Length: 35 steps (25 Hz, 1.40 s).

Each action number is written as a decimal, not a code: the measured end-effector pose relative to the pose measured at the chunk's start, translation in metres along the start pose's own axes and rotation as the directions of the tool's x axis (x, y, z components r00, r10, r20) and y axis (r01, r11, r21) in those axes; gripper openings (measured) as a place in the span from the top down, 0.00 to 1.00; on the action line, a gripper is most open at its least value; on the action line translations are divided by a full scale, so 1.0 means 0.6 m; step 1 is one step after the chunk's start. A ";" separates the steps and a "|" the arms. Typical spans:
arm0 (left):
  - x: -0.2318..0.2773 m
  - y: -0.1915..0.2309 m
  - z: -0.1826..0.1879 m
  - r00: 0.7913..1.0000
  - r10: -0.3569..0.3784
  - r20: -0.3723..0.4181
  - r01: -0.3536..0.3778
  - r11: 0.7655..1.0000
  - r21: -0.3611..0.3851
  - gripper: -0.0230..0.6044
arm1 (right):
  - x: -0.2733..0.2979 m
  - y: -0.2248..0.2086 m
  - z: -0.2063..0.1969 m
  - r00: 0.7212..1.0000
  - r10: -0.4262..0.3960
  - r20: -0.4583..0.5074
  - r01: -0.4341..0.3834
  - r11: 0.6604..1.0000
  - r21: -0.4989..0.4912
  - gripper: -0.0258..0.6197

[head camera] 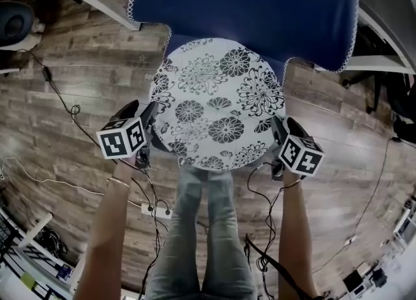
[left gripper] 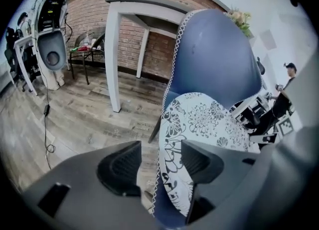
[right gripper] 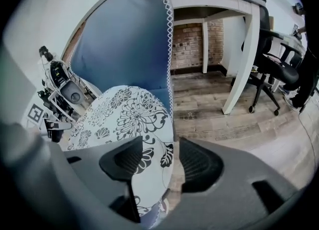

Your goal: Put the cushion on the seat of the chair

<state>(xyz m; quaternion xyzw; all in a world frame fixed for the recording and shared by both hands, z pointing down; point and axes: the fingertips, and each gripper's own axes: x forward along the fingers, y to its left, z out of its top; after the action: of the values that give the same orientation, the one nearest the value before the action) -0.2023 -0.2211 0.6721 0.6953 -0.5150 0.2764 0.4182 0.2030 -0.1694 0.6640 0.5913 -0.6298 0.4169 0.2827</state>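
Bare forearms (head camera: 107, 227) extend forward; the left black hand-held gripper (head camera: 149, 137) and right black hand-held gripper (head camera: 277, 149) tilt downward, jaws wide apart.

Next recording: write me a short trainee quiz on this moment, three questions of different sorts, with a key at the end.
1. True or false: the cushion lies on the seat of the chair.
2. The left claw is: A) shut on the cushion; B) open, with the cushion's edge between its jaws; C) out of every view.
3. Short answer: in the left gripper view, what white piece of furniture stands on the floor behind the chair?

Key: 1 true. 2 B. 3 a table.
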 end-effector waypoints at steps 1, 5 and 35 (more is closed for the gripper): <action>-0.011 0.001 0.009 1.000 0.015 0.023 -0.015 1.000 0.000 0.58 | -0.006 0.004 0.001 1.000 0.006 0.006 -0.006 1.000 -0.005 0.60; -0.059 -0.019 0.041 0.994 0.010 0.105 -0.009 1.000 -0.015 0.58 | -0.048 0.021 0.027 0.998 0.011 0.062 -0.011 1.000 -0.011 0.67; -0.735 -0.340 0.424 0.780 -0.143 0.609 0.060 0.986 0.155 0.94 | -0.740 0.243 0.424 0.771 0.204 0.603 -0.093 0.973 -0.211 0.96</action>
<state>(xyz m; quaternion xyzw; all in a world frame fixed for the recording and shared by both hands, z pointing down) -0.1605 -0.2032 0.1253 0.7993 -0.5665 0.0426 0.1959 0.1572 -0.1690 0.1339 0.6175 -0.7654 0.1653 0.0747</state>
